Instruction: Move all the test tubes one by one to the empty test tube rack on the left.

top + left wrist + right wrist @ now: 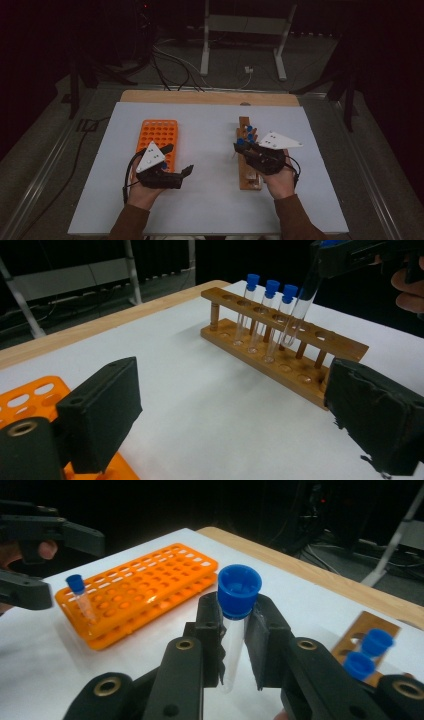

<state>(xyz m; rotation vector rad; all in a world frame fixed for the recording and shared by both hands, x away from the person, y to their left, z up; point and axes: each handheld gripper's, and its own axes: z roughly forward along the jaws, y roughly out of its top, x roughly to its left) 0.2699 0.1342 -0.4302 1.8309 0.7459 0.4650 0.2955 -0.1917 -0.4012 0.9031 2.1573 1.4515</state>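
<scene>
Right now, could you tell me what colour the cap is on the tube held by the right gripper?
Blue cap, clearest in the right gripper view.

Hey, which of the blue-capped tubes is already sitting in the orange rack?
Just the lone tube standing at the orange rack end near the left tool. Three others stand in the wooden rack, and the right tool grips one more.

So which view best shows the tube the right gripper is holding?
The right gripper view: the held tube stands close up between the jaws, its blue cap clear. The left gripper view shows it tilted over the wooden rack, top cut off. In the high view it is too small to make out.
</scene>
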